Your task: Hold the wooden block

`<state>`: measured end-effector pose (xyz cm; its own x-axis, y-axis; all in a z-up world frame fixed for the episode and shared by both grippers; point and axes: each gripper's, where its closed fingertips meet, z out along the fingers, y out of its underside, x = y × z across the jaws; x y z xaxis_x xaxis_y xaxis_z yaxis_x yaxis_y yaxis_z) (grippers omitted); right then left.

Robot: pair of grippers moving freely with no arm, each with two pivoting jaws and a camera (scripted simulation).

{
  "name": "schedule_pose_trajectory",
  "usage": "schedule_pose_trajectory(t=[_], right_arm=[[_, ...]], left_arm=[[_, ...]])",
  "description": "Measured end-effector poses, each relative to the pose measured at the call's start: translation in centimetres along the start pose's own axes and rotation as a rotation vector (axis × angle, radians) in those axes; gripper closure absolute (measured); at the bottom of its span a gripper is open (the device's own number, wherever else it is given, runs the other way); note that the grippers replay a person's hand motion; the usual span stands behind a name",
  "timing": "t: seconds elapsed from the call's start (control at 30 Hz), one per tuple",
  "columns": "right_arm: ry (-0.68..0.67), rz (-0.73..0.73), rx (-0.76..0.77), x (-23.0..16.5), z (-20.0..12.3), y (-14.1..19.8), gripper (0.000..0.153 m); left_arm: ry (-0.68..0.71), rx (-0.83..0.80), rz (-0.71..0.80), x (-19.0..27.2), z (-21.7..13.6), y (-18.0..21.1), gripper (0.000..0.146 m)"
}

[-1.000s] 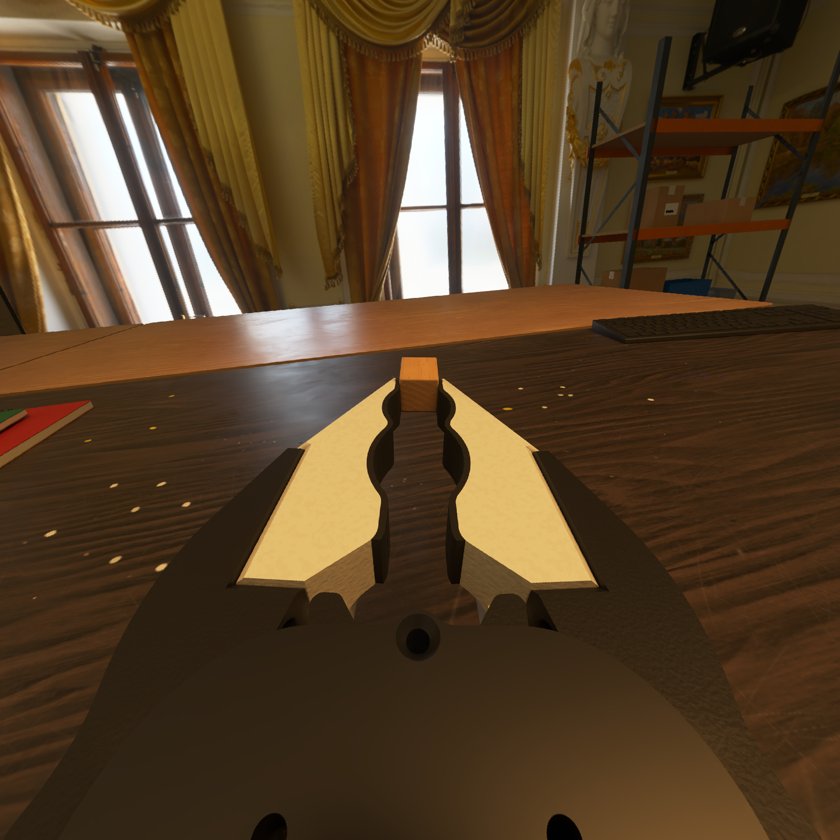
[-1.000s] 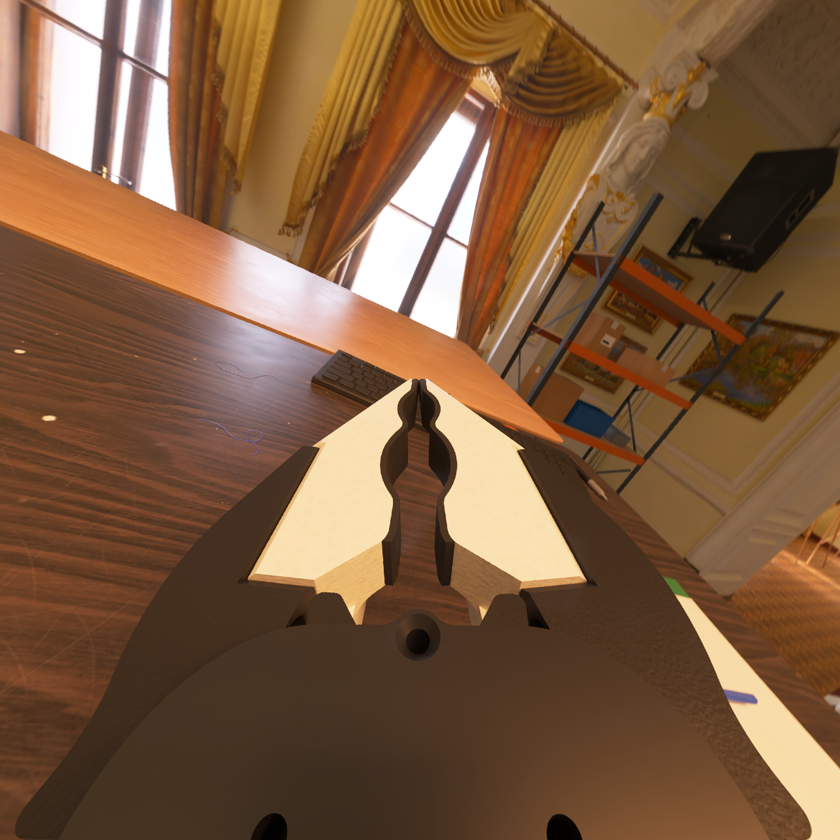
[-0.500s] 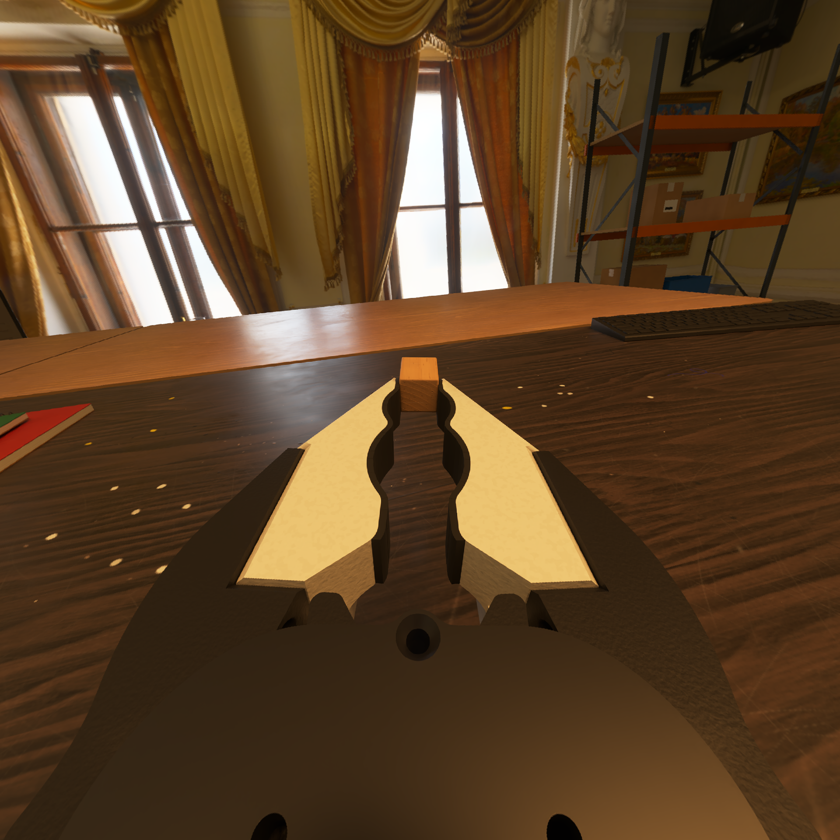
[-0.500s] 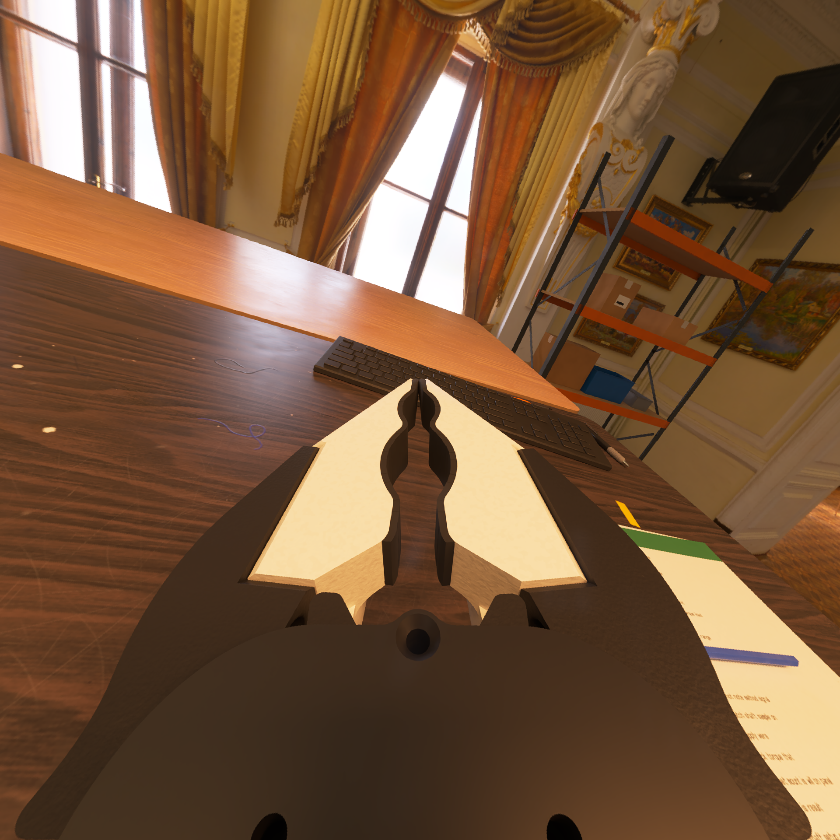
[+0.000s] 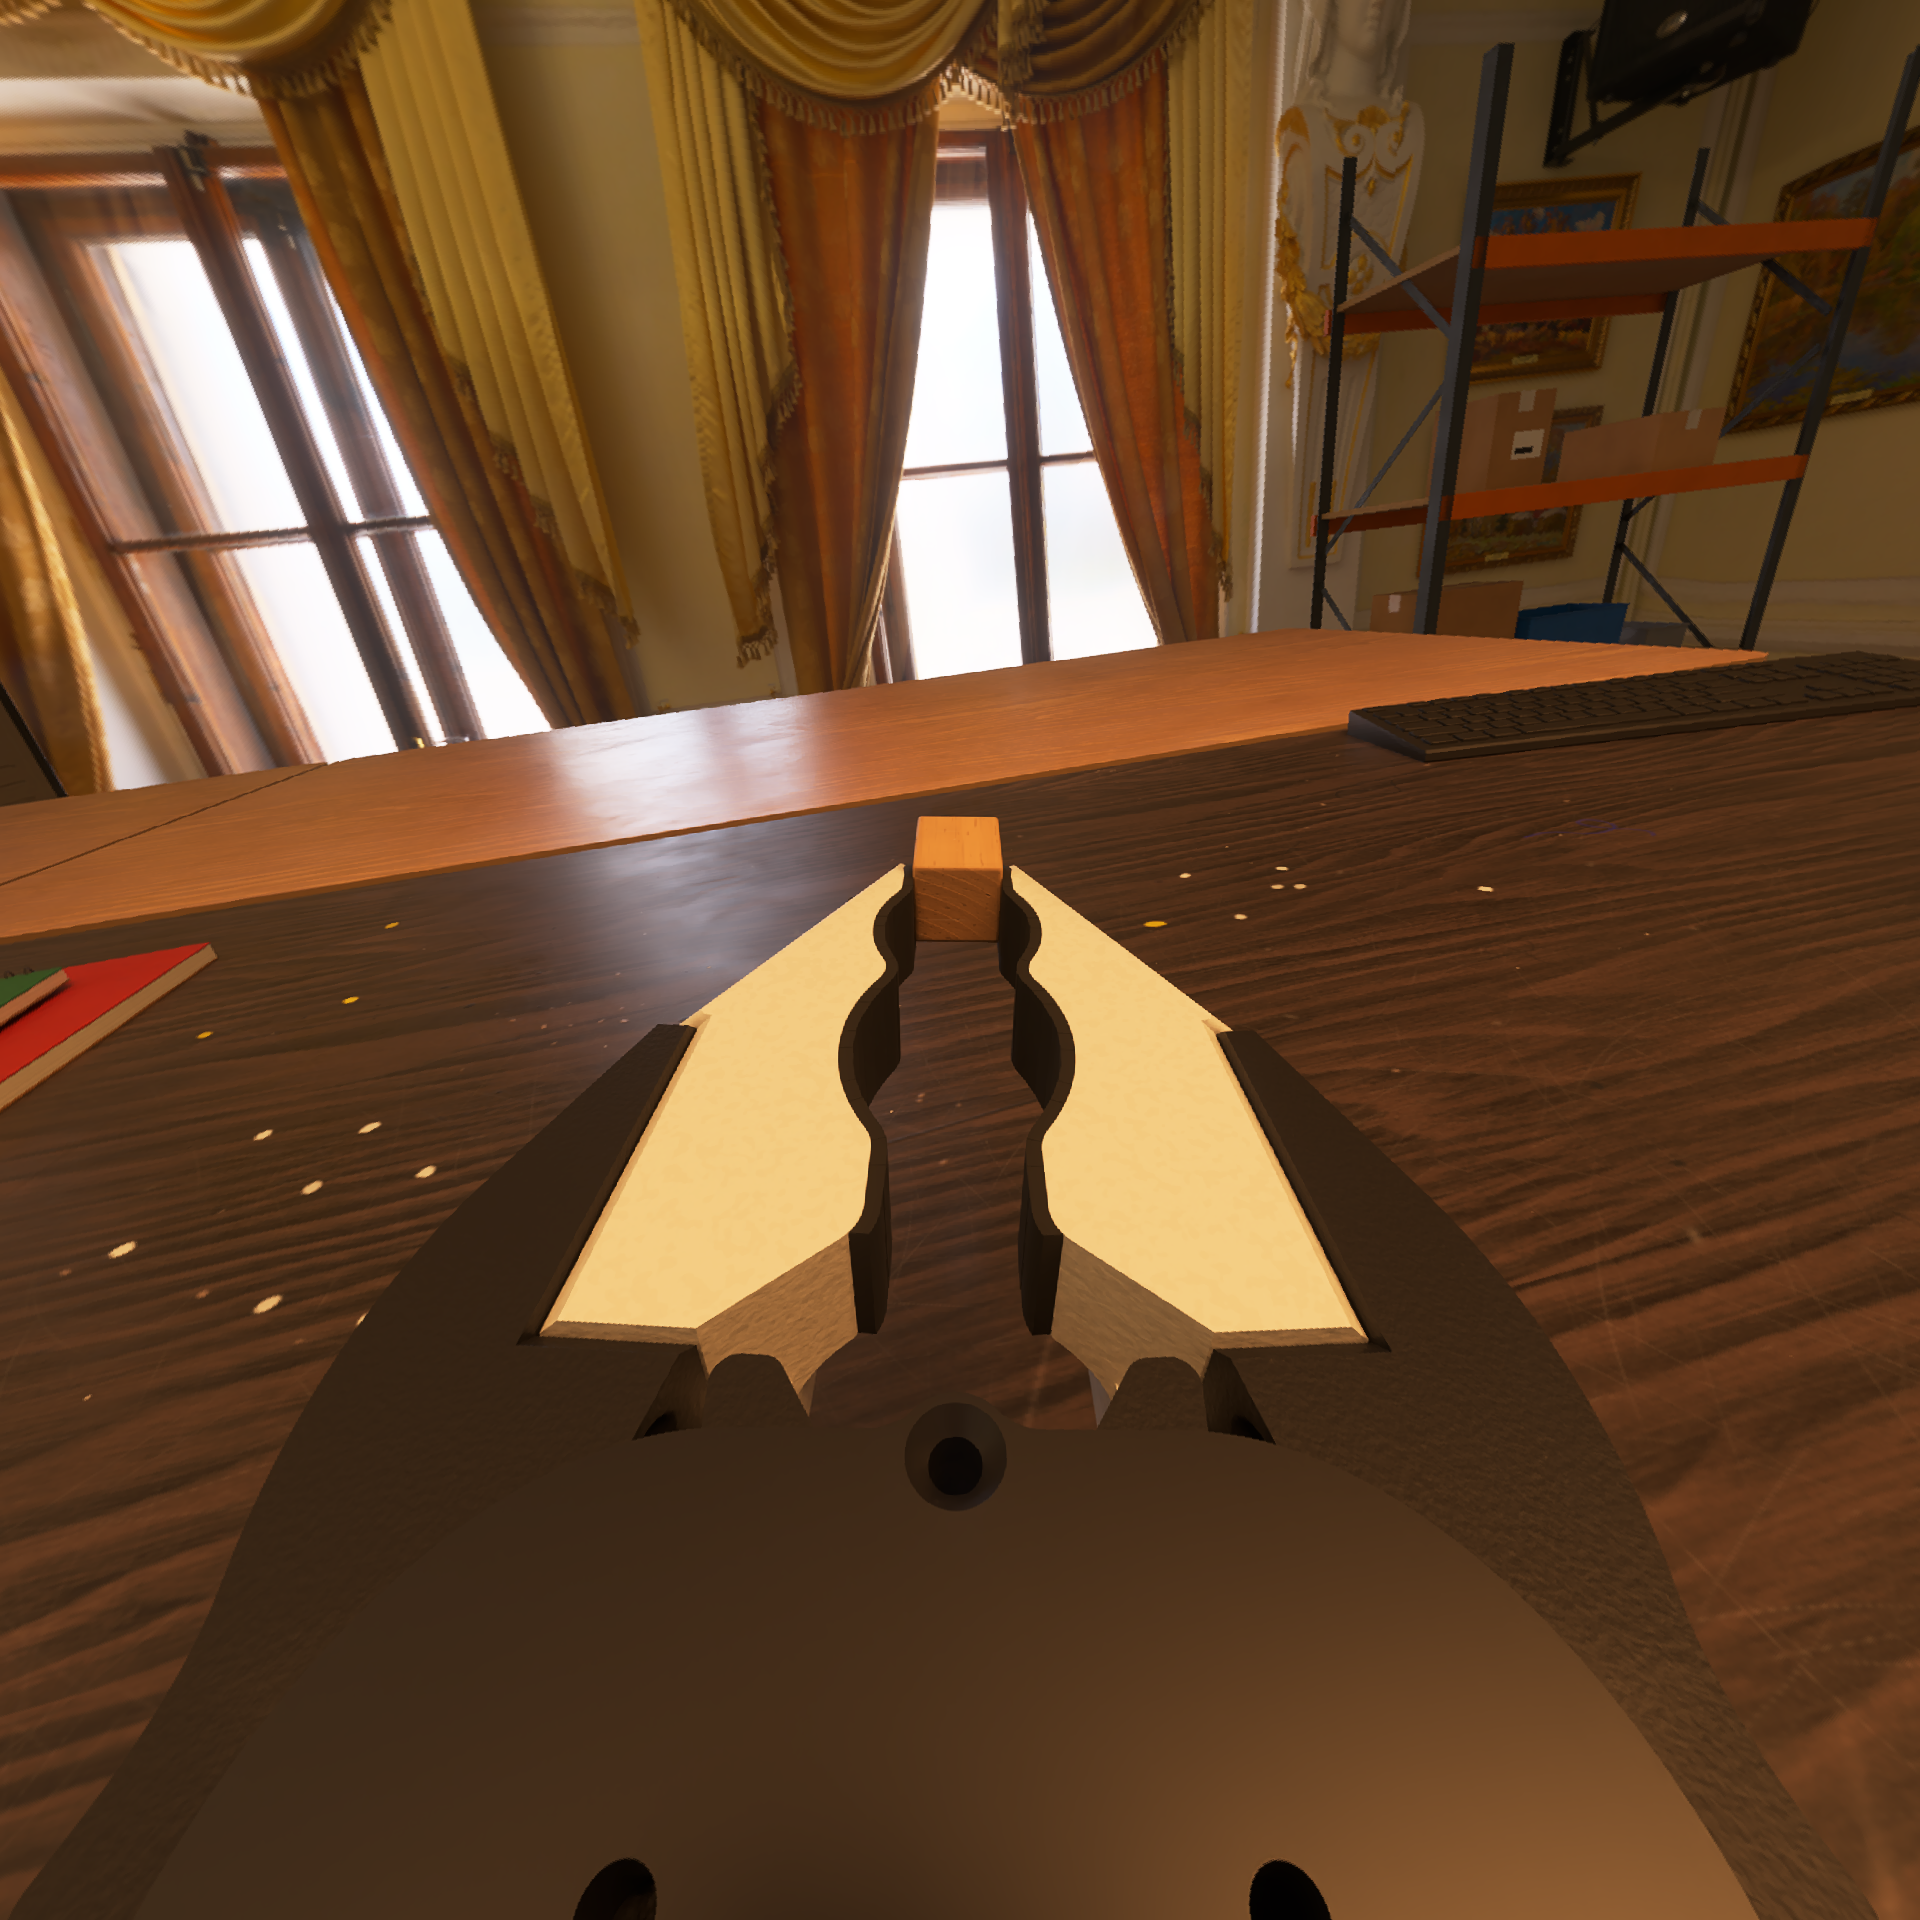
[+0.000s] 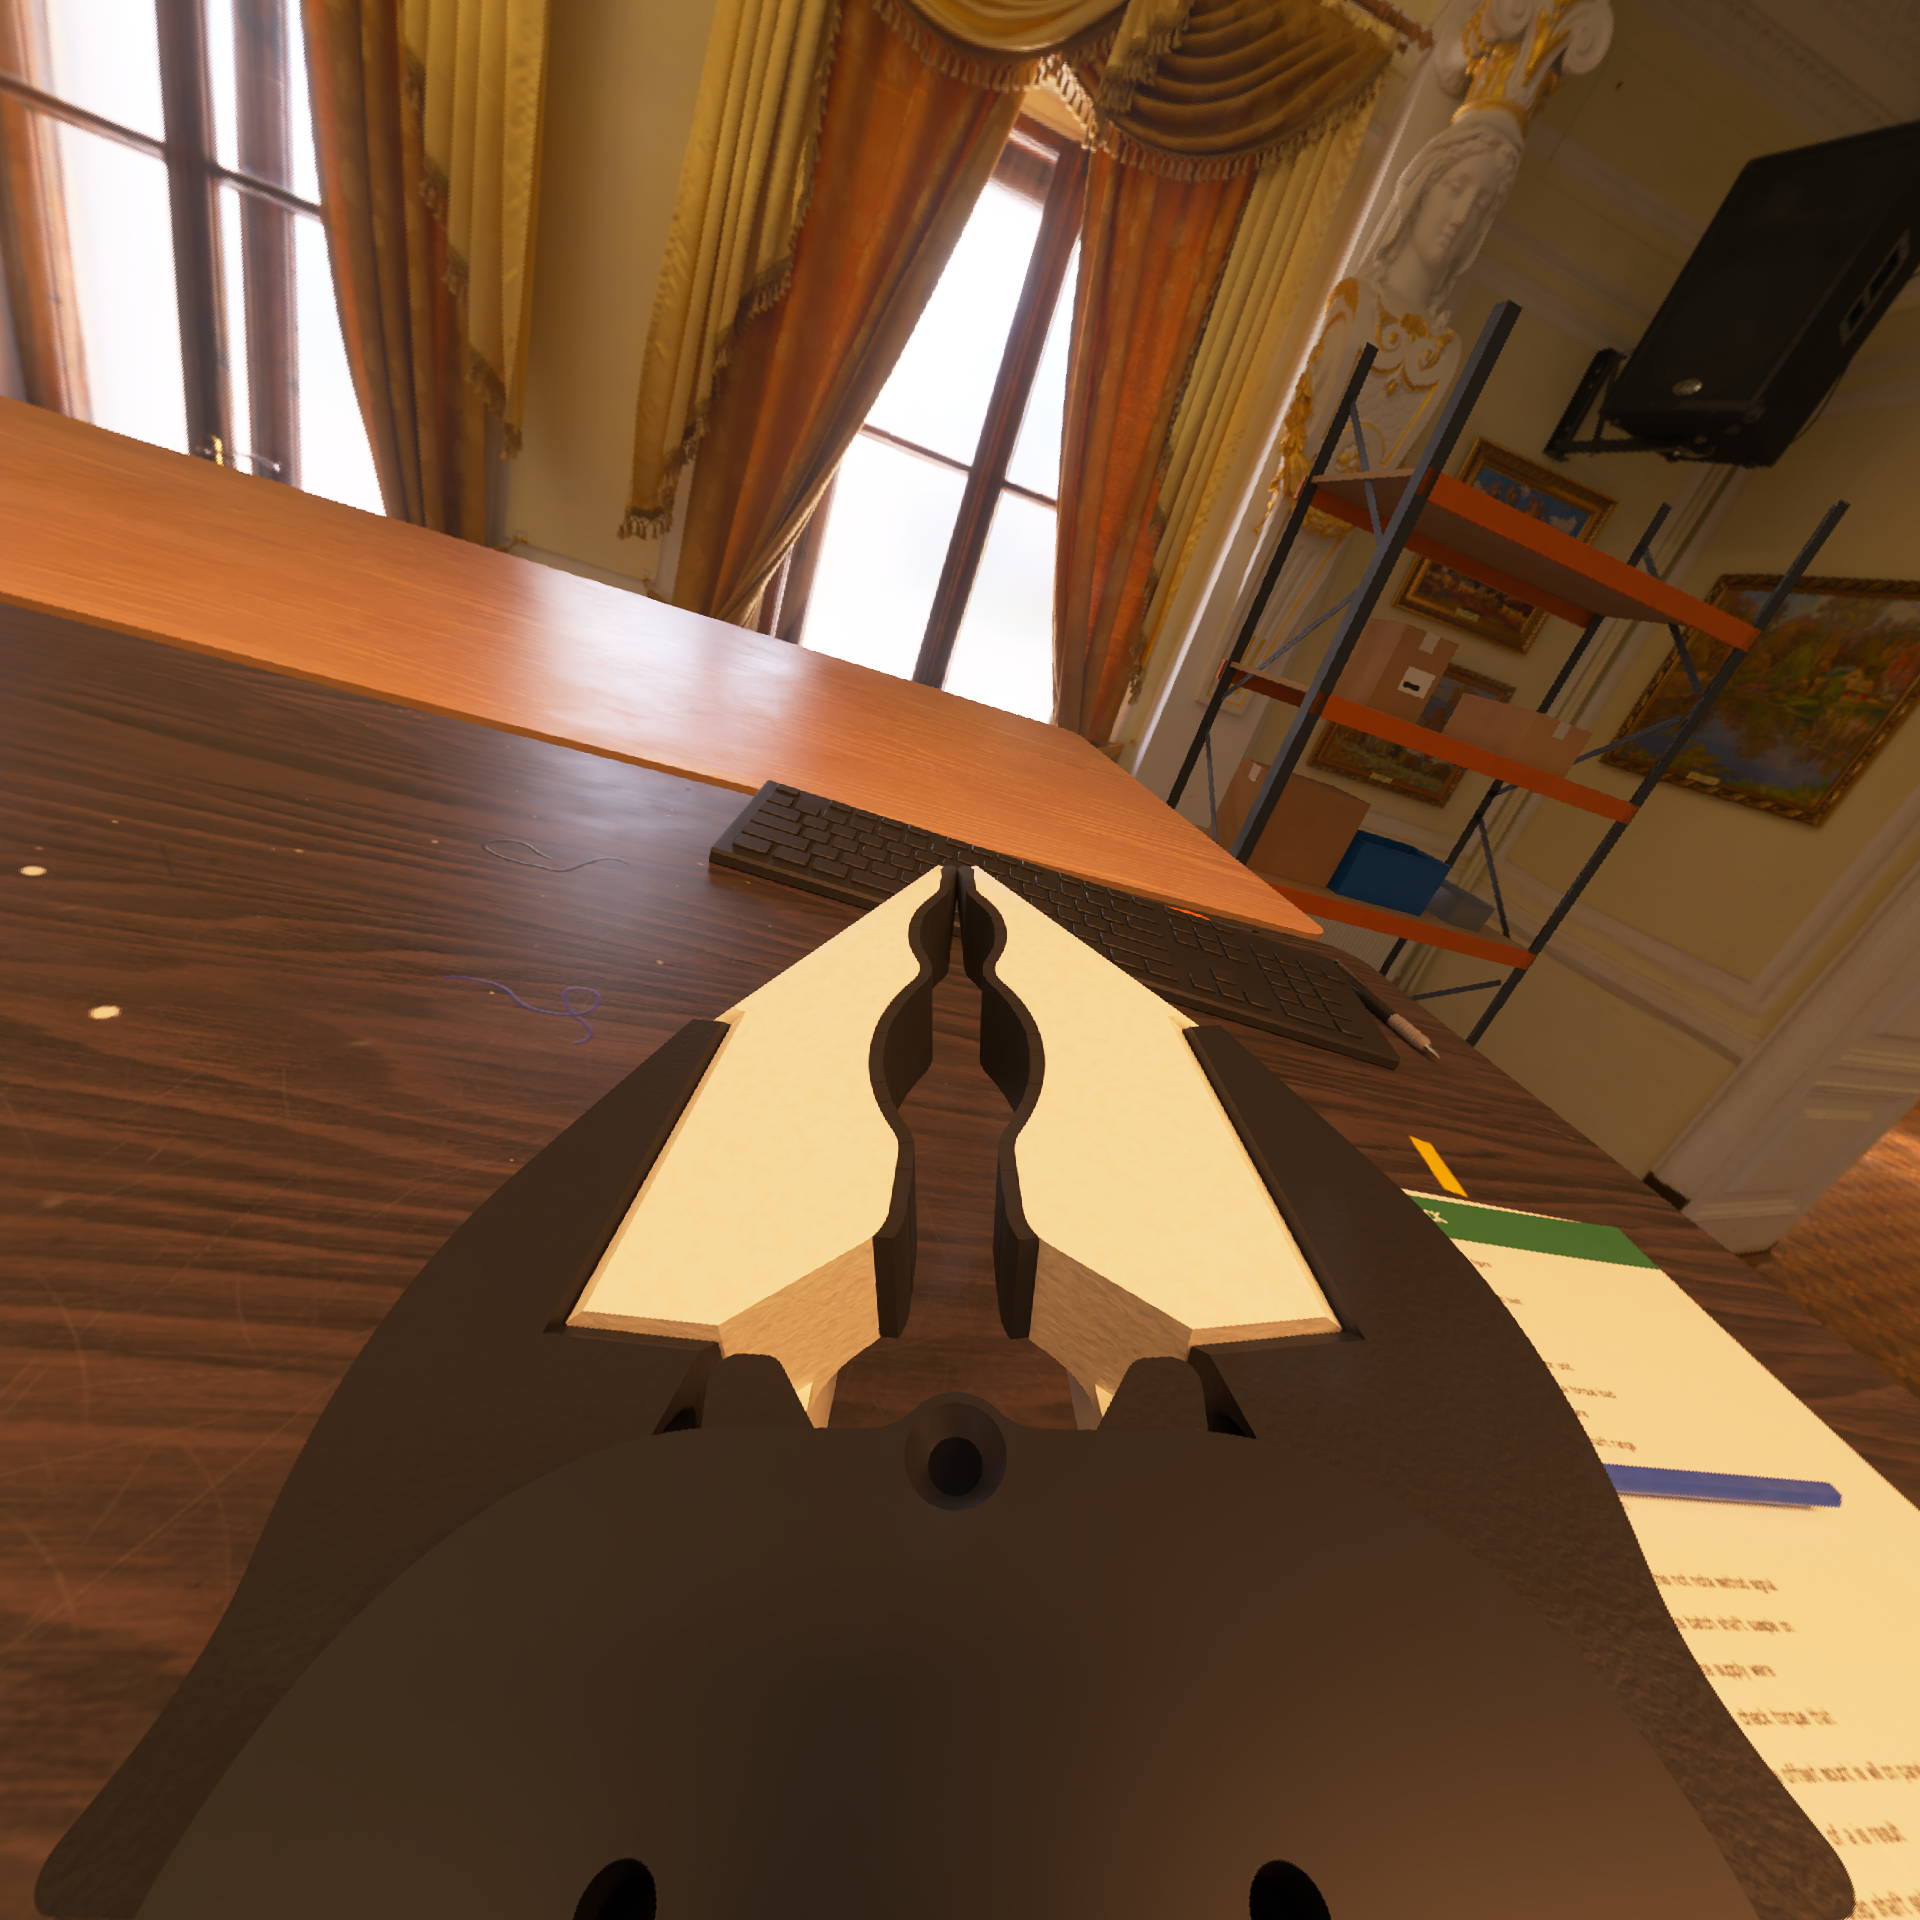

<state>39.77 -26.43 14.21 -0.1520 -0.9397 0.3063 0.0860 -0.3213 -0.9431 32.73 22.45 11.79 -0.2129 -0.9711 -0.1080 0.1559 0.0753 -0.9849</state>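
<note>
Block first: the wooden block [image 5: 957,878] sits at 12 o'clock in my left wrist view, pinched between the tips of the left gripper [image 5: 957,902]. My fingers [image 5: 769,1122] are clenched on its two side faces. It looks nearly cubic, so I see no clear long axis; its end-grain face points back at me, top face level above the dark counter [image 5: 1558,1091]. The right gripper [image 6: 956,883] holds nothing, tips pressed together, aimed at a black keyboard [image 6: 1195,935] at 1 o'clock.
</note>
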Motion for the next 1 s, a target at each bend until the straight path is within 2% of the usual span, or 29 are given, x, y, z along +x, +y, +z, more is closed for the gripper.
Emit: schedule_pose_trajectory(t=[0.23,0.43,0.7,0.83,0.93,1.0], right_arm=[[-0.010,0.036,-0.003,-0.2,0.2,0.5,0.153],[0.011,-0.002,0.007,-0.2,0.2,0.7,0.153],[0.023,-0.015,0.024,0.1,0.1,0.4,0.153],[0.037,-0.038,0.029,0.3,0.0,0.3,0.153],[0.039,-0.038,0.022,0.3,0.0,0.6,0.153],[0.034,-0.039,0.026,0.2,0.0,0.6,0.153]], left_arm=[[0.002,-0.004,0.012,0.1,0.1,0.1,0.132],[0.011,-0.010,0.026,0.5,0.3,0.1,0.132],[0.028,0.000,0.124,1.7,0.5,0.1,0.132],[0.037,0.003,0.108,2.3,1.7,0.2,0.132],[0.007,-0.004,0.197,2.1,2.4,0.4,0.132],[0.012,0.016,0.194,2.2,2.3,0.1,0.132]])
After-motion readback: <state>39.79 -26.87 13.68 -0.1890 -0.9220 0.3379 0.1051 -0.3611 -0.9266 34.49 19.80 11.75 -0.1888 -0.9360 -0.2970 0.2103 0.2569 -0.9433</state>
